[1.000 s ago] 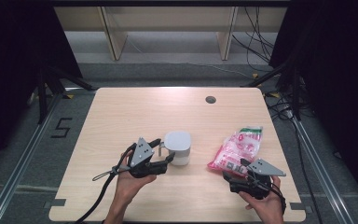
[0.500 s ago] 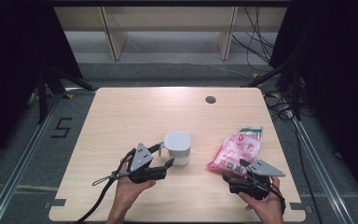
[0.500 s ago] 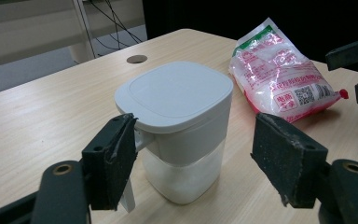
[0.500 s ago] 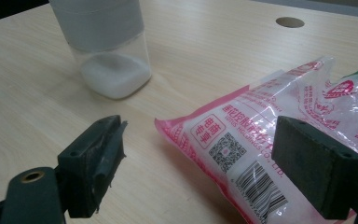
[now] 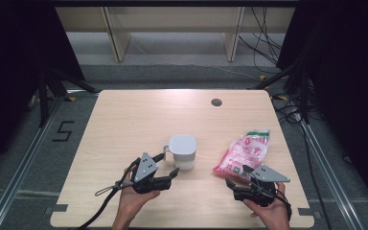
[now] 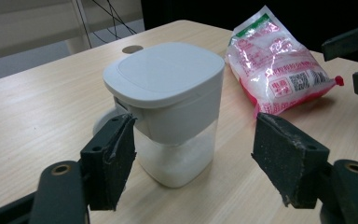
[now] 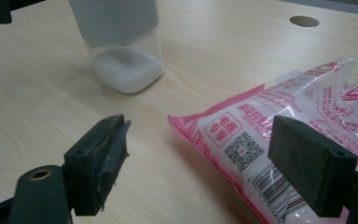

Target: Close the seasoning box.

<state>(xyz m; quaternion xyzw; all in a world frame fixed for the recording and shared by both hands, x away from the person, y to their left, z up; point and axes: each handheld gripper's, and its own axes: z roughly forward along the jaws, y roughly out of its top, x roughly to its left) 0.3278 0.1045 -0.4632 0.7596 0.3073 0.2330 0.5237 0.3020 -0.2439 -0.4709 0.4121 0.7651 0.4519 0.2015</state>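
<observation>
A clear container with a white lid stands near the middle of the table, white powder at its bottom. My left gripper is open just in front-left of it. In the left gripper view the container stands between and just beyond the two pads, apart from both. A pink bag of white granules lies to the right. My right gripper is open at the bag's near end. In the right gripper view the bag's corner lies between the jaws, the right pad over it.
The wooden table has a round cable hole at the back right. The right gripper's jaws show beside the bag in the left gripper view. Cables and frame legs stand on the floor beyond the table.
My left gripper has drawn slightly back toward the table's near edge, still open by the container. The right gripper, the bag and the container have stayed in place.
</observation>
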